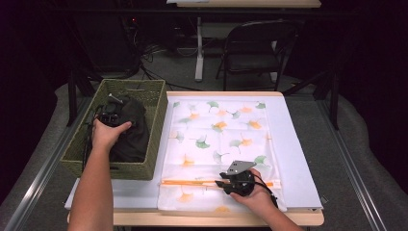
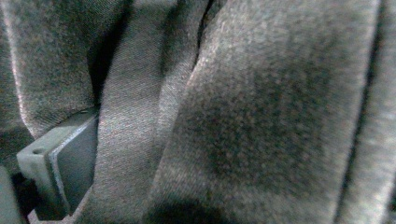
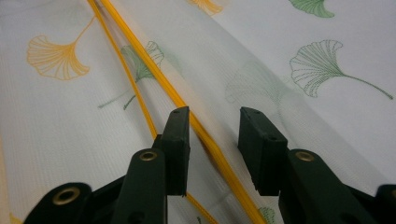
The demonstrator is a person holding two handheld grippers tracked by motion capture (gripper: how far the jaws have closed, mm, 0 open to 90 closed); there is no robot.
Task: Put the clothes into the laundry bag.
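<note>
I see the left gripper (image 1: pixel 111 117) down in the basket (image 1: pixel 156 139) at far left, buried in the dark cloth (image 1: pixel 132 137); jaws seemingly clamped on a fold, though the close view is murky. The right gripper (image 1: pixel 222 184), near edge, jaws apart astride the bag's (image 1: pixel 221 139) orange zip (image 3: pixel 159 79).

No readable text, labels, brands, numbers or signs found anywhere in the three views. Only printed green and orange ginkgo-leaf patterns seen on the white mesh bag (image 3: pixel 280 56) ahead of the right gripper's jaws, no lettering among them. Plain dark grey fabric (image 2: pixel 243 121) pressed close against the left gripper's camera, unmarked.
</note>
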